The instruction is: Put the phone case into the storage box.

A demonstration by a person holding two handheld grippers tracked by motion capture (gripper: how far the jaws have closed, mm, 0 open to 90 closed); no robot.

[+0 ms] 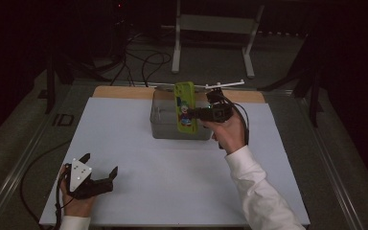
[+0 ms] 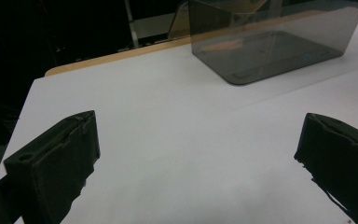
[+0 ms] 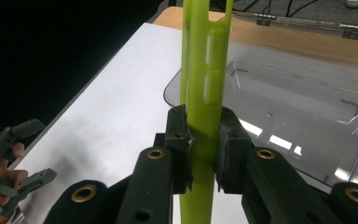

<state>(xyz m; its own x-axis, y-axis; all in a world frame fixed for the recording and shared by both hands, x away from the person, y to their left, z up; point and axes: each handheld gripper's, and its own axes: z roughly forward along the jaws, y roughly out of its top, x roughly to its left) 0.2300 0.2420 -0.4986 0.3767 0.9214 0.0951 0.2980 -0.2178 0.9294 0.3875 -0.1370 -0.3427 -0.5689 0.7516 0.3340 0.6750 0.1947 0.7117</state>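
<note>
The right gripper (image 1: 197,114) is clamped on a green phone case (image 1: 184,106), its jaws pressed against the case's two faces near the lower half; the case stands upright, edge-on in the right gripper view, its printed back showing in the high view. Just below and beyond the jaws sits a clear box (image 1: 159,125), open at the top, with its hinged lid lying back on the far side; the case hangs over the box's opening rather than inside it, as far as can be told. The left gripper (image 1: 95,175) rests well apart on the white sheet (image 1: 172,182), jaws spread wide and holding nothing; ahead of it the sheet lies bare up to the box. The step in hand looks like carrying the case to the box; the next move would call for lowering it past the rim, tilting it to fit, then easing the jaws apart.
</note>
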